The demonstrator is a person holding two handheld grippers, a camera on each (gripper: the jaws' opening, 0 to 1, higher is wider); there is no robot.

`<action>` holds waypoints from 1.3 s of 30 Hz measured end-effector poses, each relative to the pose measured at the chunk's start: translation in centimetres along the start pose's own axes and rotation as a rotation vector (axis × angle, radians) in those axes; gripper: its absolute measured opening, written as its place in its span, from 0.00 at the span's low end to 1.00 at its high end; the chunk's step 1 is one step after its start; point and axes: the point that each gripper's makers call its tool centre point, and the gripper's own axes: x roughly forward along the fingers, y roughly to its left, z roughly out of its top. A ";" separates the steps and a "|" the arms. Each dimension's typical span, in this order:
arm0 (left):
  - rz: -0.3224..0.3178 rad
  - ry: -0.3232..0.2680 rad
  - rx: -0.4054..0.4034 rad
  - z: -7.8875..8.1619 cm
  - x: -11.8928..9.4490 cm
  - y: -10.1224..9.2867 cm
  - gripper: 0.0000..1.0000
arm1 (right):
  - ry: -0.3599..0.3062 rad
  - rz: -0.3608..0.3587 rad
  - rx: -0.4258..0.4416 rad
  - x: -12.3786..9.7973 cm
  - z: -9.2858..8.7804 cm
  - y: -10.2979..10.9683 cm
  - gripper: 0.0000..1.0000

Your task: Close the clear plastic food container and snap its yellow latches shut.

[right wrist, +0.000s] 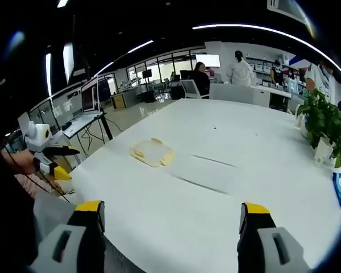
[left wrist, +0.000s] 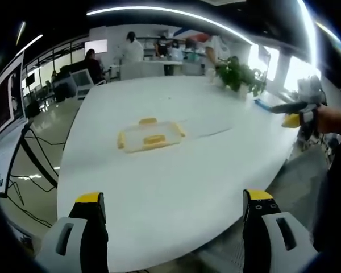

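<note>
Clear container (left wrist: 150, 136) with yellow latches (left wrist: 154, 139) is lying mid-table (left wrist: 176, 187), lid on, well apart from both tools. Left hand-held gripper (left wrist: 173, 206) is hovering at the near edge, jaws spread wide, empty. Right hand-held gripper (right wrist: 170, 217) likewise, jaws apart. Potted plant (right wrist: 327, 122) is standing far right.

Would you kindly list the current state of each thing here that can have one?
food container: lying flat on the white table, untouched.
left gripper: jaws open, holding nothing.
right gripper: jaws open, holding nothing.
potted plant: upright.
</note>
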 end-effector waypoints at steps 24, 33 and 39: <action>-0.028 0.041 0.037 -1.4 0.3 3.8 0.99 | 0.017 0.029 0.009 3.5 0.1 1.6 0.98; -0.030 0.044 0.038 -1.3 0.9 5.6 0.99 | 0.019 0.037 0.004 5.1 0.7 2.7 0.96; -0.036 0.047 0.035 -1.4 1.4 6.7 0.99 | 0.036 0.040 0.007 6.0 0.6 3.1 0.95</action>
